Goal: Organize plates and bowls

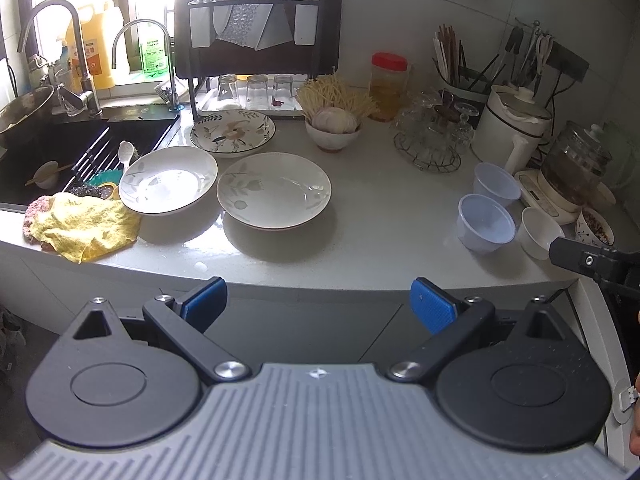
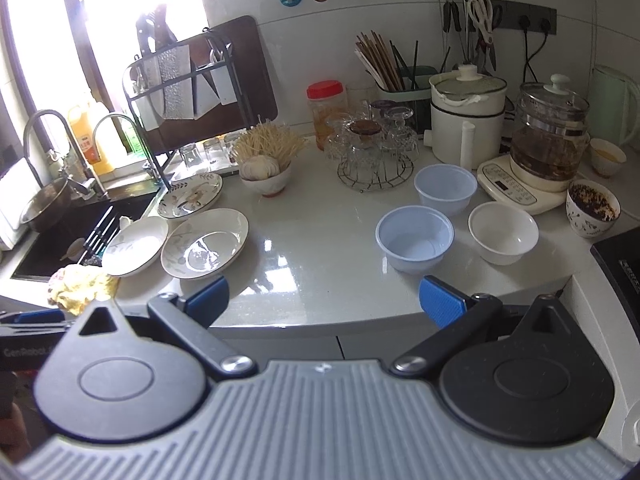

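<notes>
Three plates lie on the white counter: a floral plate [image 1: 233,133] at the back, a white plate [image 1: 168,179] by the sink, and a leaf-patterned plate [image 1: 274,189] beside it. Two clear plastic bowls [image 2: 414,237] [image 2: 445,188] and a white bowl [image 2: 503,232] stand to the right. My left gripper [image 1: 319,304] is open and empty, held before the counter edge in front of the plates. My right gripper [image 2: 324,302] is open and empty, at the counter edge in front of the bowls.
A sink [image 1: 60,152] with taps is at the left, a yellow cloth [image 1: 84,226] at its corner. A dish rack [image 1: 256,40], a garlic bowl [image 1: 334,126], a jar [image 1: 389,86], a glass stand [image 2: 374,152], a white pot [image 2: 466,114] and a glass kettle [image 2: 550,136] line the back.
</notes>
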`<state>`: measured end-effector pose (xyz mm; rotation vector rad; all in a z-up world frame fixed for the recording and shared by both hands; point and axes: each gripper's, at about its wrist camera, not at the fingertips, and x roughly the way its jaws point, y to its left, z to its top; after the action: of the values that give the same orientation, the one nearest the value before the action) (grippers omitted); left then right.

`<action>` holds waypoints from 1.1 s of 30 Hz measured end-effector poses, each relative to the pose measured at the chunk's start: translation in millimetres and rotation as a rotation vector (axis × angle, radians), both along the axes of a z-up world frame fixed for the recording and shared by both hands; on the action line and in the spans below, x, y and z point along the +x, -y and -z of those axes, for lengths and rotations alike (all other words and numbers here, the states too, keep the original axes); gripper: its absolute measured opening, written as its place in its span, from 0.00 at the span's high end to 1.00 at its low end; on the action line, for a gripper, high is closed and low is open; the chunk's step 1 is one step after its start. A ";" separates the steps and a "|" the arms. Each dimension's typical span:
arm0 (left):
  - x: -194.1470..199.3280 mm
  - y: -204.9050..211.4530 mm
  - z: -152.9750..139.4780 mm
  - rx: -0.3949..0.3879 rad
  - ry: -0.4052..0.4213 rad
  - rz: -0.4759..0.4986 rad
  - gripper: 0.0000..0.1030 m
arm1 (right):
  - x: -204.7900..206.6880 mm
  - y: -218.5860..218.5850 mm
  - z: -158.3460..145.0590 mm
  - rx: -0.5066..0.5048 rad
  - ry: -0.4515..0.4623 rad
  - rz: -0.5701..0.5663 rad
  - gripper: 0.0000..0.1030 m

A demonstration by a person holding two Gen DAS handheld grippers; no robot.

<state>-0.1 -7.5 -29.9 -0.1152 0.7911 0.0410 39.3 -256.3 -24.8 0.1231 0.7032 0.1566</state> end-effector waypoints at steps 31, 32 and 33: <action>9.2 -22.8 -1.7 -0.021 0.005 -0.041 0.03 | 11.3 -21.5 -1.1 0.065 0.011 -0.112 0.00; 12.7 -24.4 -2.3 -0.020 0.008 -0.038 0.03 | 13.5 -23.6 -1.4 0.063 0.013 -0.112 0.00; 15.4 -25.6 -2.6 -0.020 0.011 -0.036 0.03 | 16.4 -26.5 -1.1 0.062 0.014 -0.116 0.00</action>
<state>15.3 18.1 -27.3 -0.1489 0.7786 0.0667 55.7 -229.7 -23.7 0.1403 0.6923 0.2897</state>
